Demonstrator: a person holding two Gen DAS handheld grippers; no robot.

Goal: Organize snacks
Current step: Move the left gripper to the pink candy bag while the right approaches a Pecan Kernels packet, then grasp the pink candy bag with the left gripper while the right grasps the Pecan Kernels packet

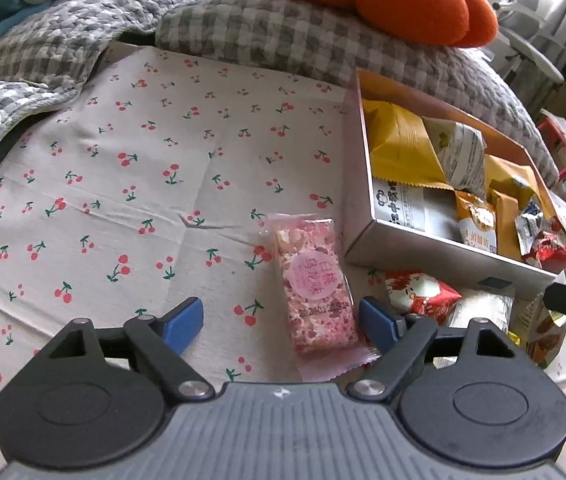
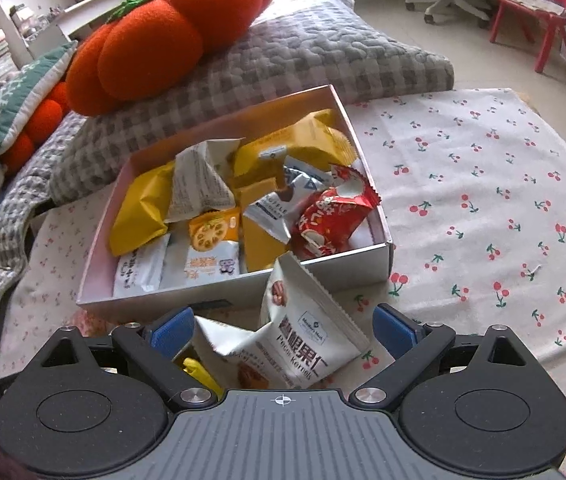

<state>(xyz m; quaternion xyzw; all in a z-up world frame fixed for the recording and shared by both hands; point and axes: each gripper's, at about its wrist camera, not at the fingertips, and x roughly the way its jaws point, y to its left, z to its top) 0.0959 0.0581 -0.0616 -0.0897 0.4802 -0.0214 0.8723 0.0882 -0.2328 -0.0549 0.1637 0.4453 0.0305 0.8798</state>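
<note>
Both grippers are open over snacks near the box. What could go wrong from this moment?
1. The pink nougat bar lies between the open jaws of the left gripper but close to its right finger; closing may push it aside instead of gripping it.
2. The pecan packet under the right gripper leans against the box; its loose wrapper could slip out.
3. The box is already crowded, so added packets may slide over its rim.
</note>
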